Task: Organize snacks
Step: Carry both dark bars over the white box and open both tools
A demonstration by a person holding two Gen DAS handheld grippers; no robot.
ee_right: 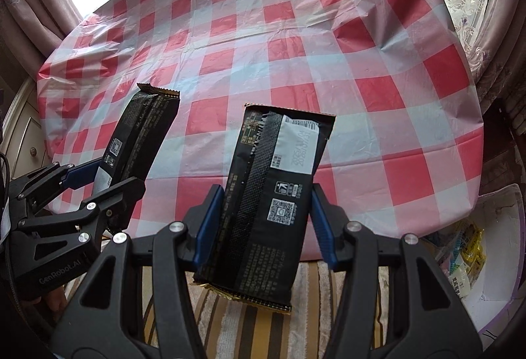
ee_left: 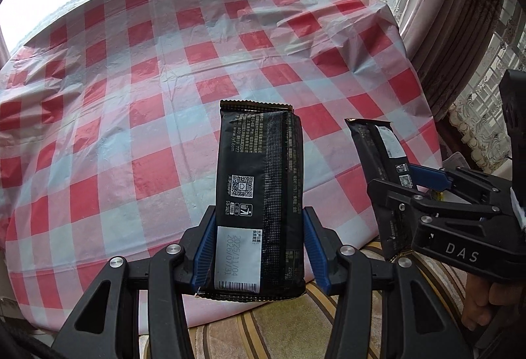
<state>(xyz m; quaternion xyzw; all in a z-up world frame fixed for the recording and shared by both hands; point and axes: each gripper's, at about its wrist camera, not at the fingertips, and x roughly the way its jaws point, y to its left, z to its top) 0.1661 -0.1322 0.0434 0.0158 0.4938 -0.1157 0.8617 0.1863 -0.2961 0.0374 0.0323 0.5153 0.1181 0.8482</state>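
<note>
My left gripper [ee_left: 259, 247] is clamped on a black snack pack [ee_left: 258, 194], white date label nearest the jaws. My right gripper [ee_right: 263, 224] grips a matching second pack [ee_right: 273, 194]. Both are raised over the near edge of the red-checked tablecloth [ee_left: 148, 95].

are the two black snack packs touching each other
Apart. The right wrist view shows checked tablecloth between the left pack and the right pack.

You're looking at two black snack packets [ee_left: 258, 194] [ee_right: 263, 204] — one in each of two grippers [ee_left: 259, 247] [ee_right: 263, 224] — and one checked tablecloth [ee_left: 131, 95] spreading across the upper frame.
</note>
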